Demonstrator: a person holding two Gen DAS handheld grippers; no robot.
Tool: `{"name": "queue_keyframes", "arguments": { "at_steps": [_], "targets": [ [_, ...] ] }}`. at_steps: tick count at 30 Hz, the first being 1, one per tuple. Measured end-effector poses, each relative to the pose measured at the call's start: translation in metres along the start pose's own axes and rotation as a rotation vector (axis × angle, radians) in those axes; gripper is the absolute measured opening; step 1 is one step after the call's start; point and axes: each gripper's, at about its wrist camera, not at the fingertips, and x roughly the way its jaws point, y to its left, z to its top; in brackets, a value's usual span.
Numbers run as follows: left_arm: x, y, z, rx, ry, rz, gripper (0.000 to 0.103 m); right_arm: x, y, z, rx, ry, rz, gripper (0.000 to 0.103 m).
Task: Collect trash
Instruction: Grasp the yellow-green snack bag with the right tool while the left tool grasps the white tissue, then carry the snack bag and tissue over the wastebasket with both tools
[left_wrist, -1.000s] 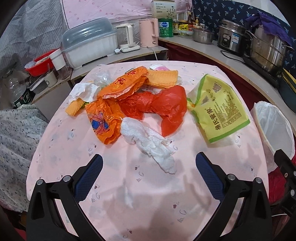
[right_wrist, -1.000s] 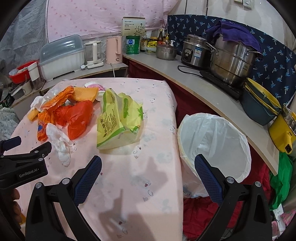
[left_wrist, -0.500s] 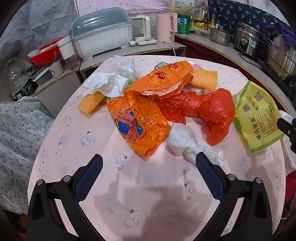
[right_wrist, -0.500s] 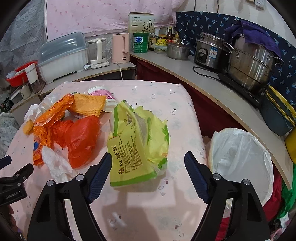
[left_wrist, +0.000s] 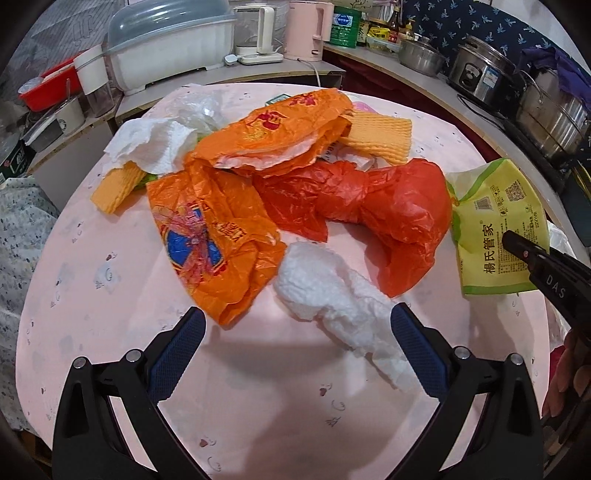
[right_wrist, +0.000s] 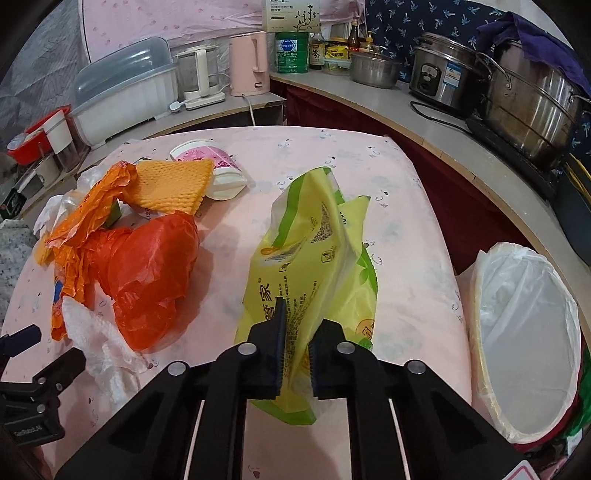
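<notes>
A heap of trash lies on the pink table (left_wrist: 92, 295): orange plastic bags (left_wrist: 207, 236), a red plastic bag (left_wrist: 388, 206), a crumpled white paper towel (left_wrist: 332, 299), yellow foam nets (left_wrist: 380, 136) and a yellow-green package (right_wrist: 314, 266). My left gripper (left_wrist: 295, 339) is open just in front of the paper towel and the orange bag. My right gripper (right_wrist: 295, 350) is shut on the near end of the yellow-green package. A bin lined with a white bag (right_wrist: 524, 339) stands off the table's right edge.
A pink cup (right_wrist: 199, 151) and white lid lie behind the heap. Behind the table a side shelf holds a dish box (left_wrist: 166, 40) and kettles (left_wrist: 306, 29). A counter on the right carries pots (right_wrist: 528, 96) and a rice cooker.
My left gripper has moved forward and left toward the heap. My right gripper has advanced to the yellow-green package and shut on its near end.
</notes>
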Motion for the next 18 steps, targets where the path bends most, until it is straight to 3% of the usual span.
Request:
{"name": "queue_keyframes", "arguments": {
  "at_steps": [3,5,7,10,14,18],
  "targets": [
    [0.01,-0.009,0.002,0.009,0.012,-0.007,0.095,-0.003,0.0,-0.001,0.004,-0.01,0.016,0.004],
    [0.015,-0.011,0.002,0.004,0.022,-0.021,0.086,-0.006,0.0,0.0,0.005,-0.016,0.02,0.004],
    [0.021,-0.013,0.003,0.005,0.041,-0.038,0.071,-0.011,-0.001,0.0,0.007,-0.024,0.022,0.003],
    [0.027,-0.014,0.001,-0.001,0.062,-0.042,0.057,-0.016,-0.003,0.002,0.015,-0.036,0.023,0.003],
    [0.026,-0.016,-0.002,0.002,0.059,-0.049,0.021,-0.024,-0.007,0.002,0.031,-0.049,0.03,0.003],
    [0.018,-0.021,-0.002,0.012,0.045,-0.056,0.014,-0.037,-0.011,0.003,0.04,-0.075,0.032,0.003]
  ]
}}
